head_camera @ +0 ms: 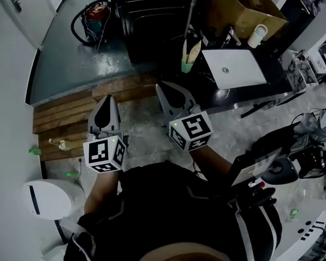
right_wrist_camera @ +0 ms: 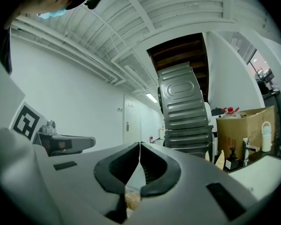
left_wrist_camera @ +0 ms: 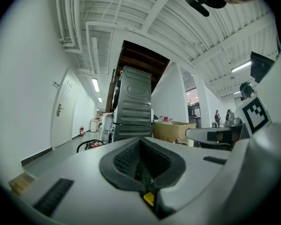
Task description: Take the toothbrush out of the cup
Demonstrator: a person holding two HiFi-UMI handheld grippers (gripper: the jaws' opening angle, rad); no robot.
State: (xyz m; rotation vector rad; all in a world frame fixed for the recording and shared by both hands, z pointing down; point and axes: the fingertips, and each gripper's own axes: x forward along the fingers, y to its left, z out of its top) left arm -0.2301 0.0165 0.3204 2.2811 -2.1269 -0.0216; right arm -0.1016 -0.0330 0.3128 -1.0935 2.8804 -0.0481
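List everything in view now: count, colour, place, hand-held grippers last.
dark counter: one, black, upper right
small green cup: one, green, counter's front edge, pale sticks standing in it
flat white rectangular panel: one, white, on counter right of cup
brown cardboard box: one, brown, back of counter
white bottle: one, white, beside box
dark ribbed stack: one, black, left of counter
red-and-black coiled-hose machine: one, floor, far left
wooden planks: several, brown, floor ahead of grippers
rounded white object: one, white, lower left
left hand-held gripper: one, grey, shut, empty
right hand-held gripper: one, grey, shut, empty
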